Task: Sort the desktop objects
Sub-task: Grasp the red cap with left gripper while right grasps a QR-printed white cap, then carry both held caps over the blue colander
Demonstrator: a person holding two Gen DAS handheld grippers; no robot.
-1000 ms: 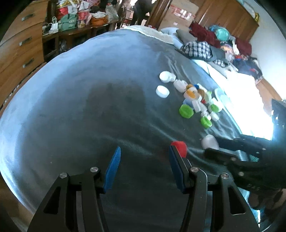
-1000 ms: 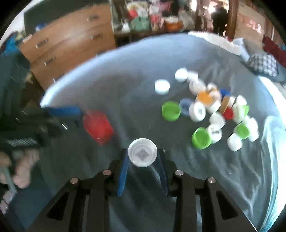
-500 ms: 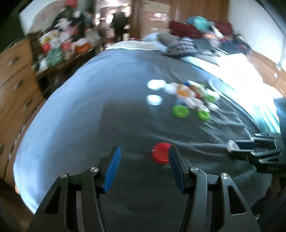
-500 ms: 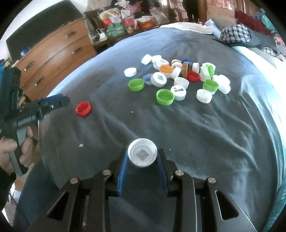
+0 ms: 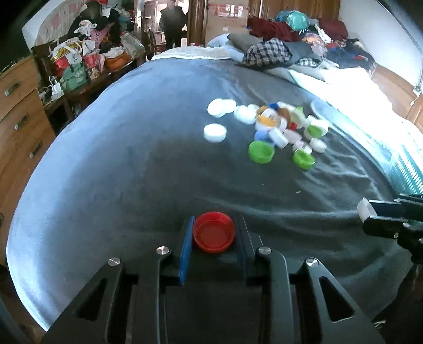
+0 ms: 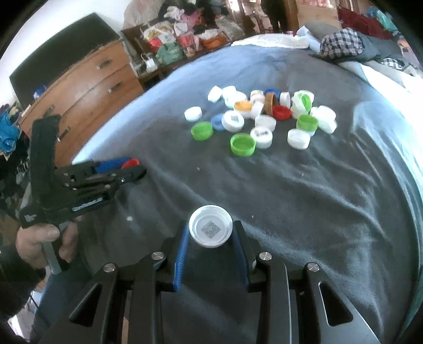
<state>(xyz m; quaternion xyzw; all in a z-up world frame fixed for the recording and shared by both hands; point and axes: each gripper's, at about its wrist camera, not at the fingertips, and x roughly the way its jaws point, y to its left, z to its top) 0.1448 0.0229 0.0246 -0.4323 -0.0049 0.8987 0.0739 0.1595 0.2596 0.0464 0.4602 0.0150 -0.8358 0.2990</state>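
Two level tools [image 5: 214, 235] [image 6: 211, 239], each gripping a cap [image 5: 213, 231] [image 6: 210, 229]

A lived-in bedroom in a private home: a wide bed [image 5: 111, 164] under a grey-blue blanket fills the view; a wooden chest of drawers [image 6: 87, 79] with metal handles stands along one side; next to it a low table [image 5: 105, 76] is heaped with shopping bags [image 5: 74, 63] and clothing (more garments, a checked one [image 5: 267, 53] among them, are piled at the far end of the mattress); a figure in dark clothes [image 5: 173, 22] stands in the doorway beyond, beside a cardboard box [image 5: 227, 17]
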